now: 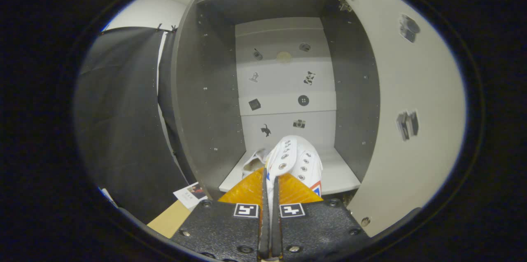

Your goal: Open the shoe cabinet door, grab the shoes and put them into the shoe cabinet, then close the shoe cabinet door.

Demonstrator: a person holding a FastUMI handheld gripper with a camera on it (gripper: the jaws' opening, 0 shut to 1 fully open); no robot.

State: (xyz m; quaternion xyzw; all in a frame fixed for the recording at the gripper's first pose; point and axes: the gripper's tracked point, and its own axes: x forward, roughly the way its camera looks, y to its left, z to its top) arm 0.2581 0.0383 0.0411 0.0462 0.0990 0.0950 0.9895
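Gripper (270, 188) at bottom centre of the frame has both fingers pinched on the edge of a white shoe (294, 157), held over the front of the bottom shelf (341, 175). Beyond stands the shoe cabinet (206, 89), its door (407, 89) swung open at right.

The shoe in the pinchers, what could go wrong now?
The gripper pinches only a thin edge of the white shoe, so it might slip out. Another shoe already sits on the shelf; this one could bump it. The open door stands close beside the gripper and could get knocked.
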